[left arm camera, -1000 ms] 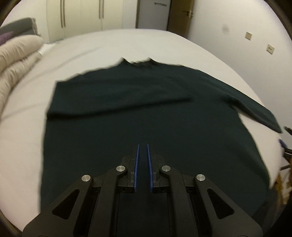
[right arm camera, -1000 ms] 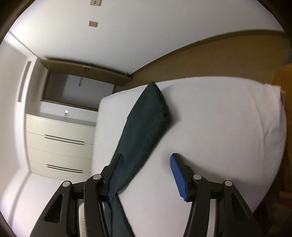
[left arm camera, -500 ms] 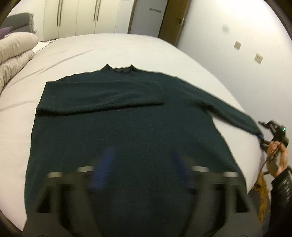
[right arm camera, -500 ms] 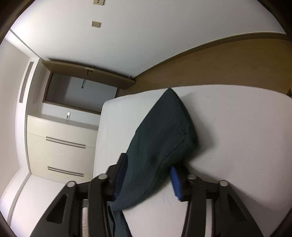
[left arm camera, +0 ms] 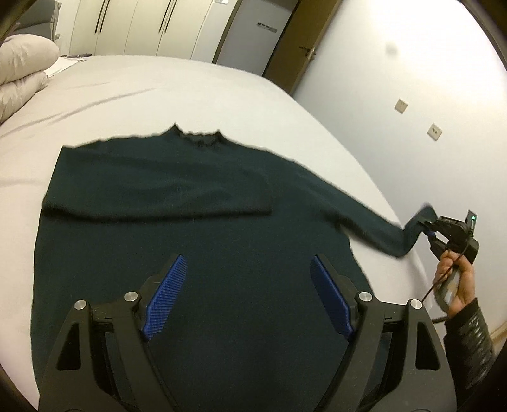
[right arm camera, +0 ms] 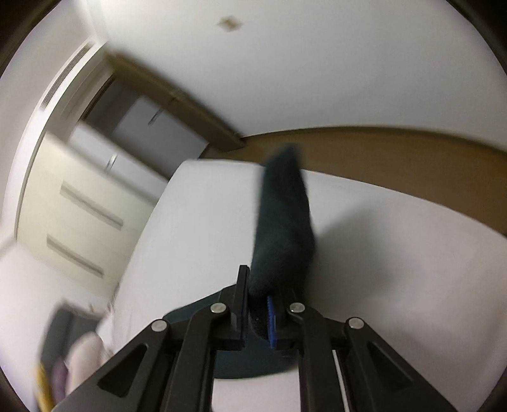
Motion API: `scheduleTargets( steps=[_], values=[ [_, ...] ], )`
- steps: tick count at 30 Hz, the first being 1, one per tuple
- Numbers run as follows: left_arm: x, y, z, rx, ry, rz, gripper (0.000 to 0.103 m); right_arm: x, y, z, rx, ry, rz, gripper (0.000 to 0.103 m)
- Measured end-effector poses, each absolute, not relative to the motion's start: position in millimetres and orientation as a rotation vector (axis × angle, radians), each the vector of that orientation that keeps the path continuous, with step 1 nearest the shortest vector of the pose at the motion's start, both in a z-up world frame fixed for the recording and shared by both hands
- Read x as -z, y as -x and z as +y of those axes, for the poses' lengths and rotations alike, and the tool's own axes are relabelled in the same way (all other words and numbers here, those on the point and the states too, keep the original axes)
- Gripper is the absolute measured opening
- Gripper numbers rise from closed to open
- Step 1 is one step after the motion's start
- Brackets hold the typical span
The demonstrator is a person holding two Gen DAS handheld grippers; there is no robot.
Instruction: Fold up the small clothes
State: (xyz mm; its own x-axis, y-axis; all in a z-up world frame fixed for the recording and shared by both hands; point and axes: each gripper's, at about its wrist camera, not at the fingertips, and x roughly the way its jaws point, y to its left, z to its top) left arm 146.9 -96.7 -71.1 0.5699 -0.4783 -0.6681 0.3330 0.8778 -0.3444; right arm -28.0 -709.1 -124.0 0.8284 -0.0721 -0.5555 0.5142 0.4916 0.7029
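Observation:
A dark green sweater (left arm camera: 202,247) lies flat on the white bed (left arm camera: 158,92), collar away from me. Its left sleeve is folded across the chest. Its right sleeve (left arm camera: 364,215) stretches out to the right edge of the bed. My left gripper (left arm camera: 247,298) is open and empty, hovering over the sweater's lower body. My right gripper (right arm camera: 258,312) is shut on the cuff of the right sleeve (right arm camera: 285,222) and lifts it off the bed; it also shows in the left wrist view (left arm camera: 427,229).
A beige duvet (left arm camera: 22,73) is piled at the bed's far left. Wardrobes (left arm camera: 133,28) and a door (left arm camera: 301,41) stand beyond the bed. A white wall (left arm camera: 412,95) runs close along the bed's right side.
My left gripper opened from shut and drew back over the sweater's hem. My right gripper closed on the sleeve cuff and raised it.

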Motion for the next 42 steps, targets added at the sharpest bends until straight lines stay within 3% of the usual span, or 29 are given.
scheduleTargets(
  steps=[7, 12, 29, 42],
  values=[
    [63, -232, -83, 0.549, 0.41, 0.908, 0.08, 51, -89, -540, 0.084, -0.474, 0.562, 0.01],
    [74, -278, -81, 0.616, 0.593, 0.977, 0.08, 54, -135, -402, -0.096, -0.113, 0.606, 0.009],
    [154, -344, -98, 0.704, 0.857, 1.234, 0.08, 102, -134, -332, -0.166, -0.021, 0.684, 0.01],
    [175, -361, -95, 0.732, 0.959, 1.253, 0.078, 107, -118, -319, -0.196, 0.051, 0.673, 0.01]
  ],
)
